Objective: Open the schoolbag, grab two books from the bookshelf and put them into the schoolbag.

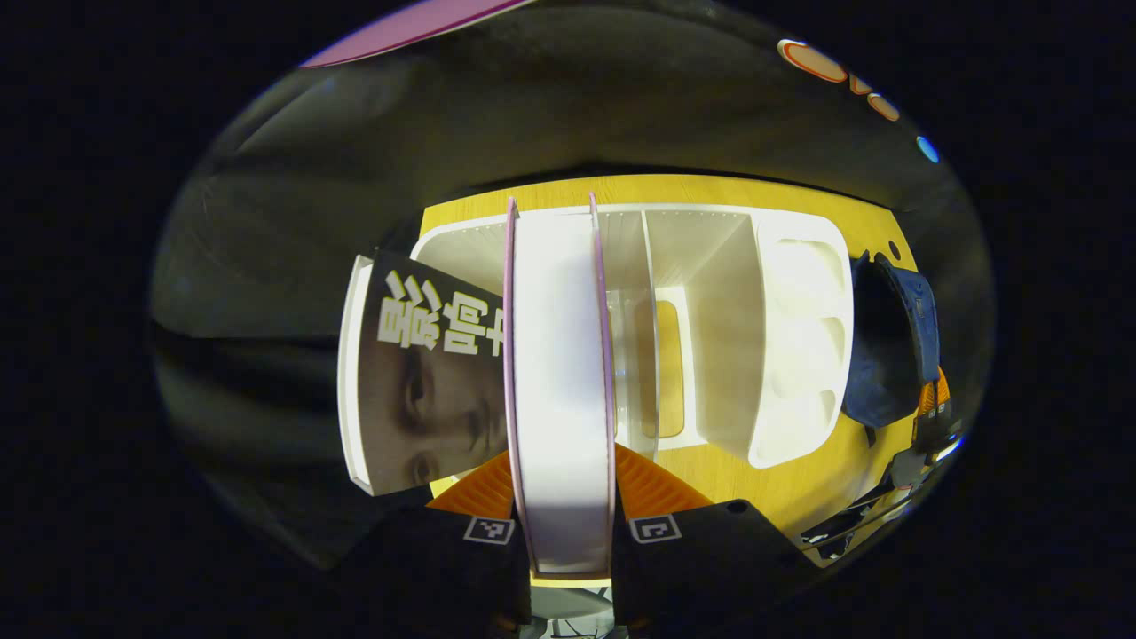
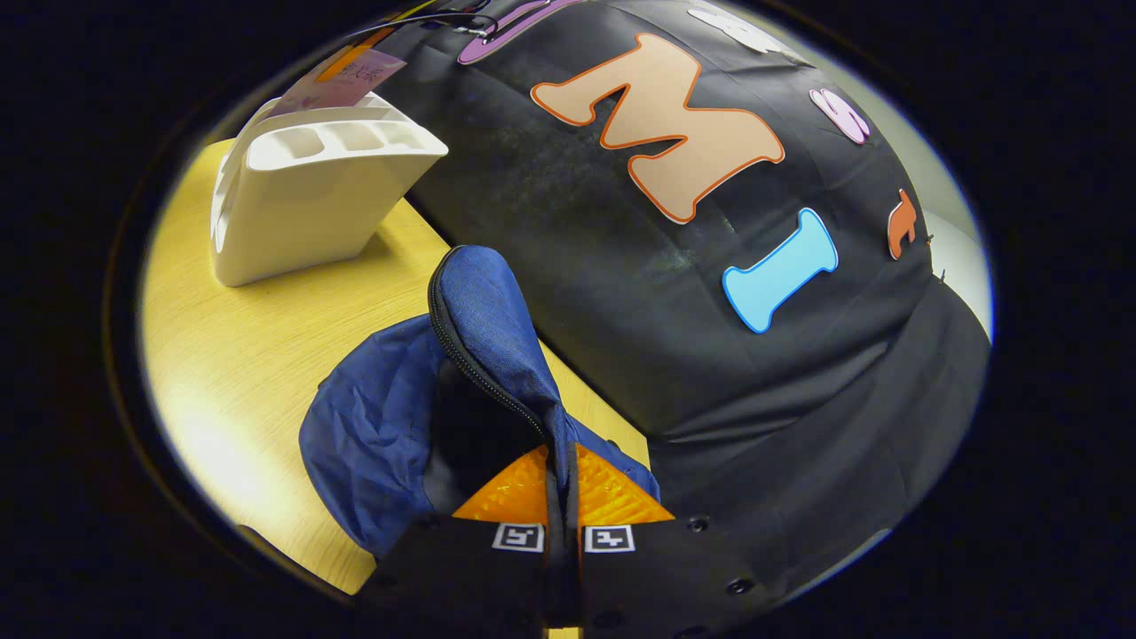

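While the left tool (image 1: 565, 497) clamps a book (image 1: 559, 390), the right tool (image 2: 562, 497) pinches the schoolbag (image 2: 399, 426) on the wooden table (image 2: 257, 355).

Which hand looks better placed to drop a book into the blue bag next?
The left. Its tongs are shut on a book lifted near the bookshelf. The right tongs pinch the schoolbag flap, holding its mouth open, so they are busy.
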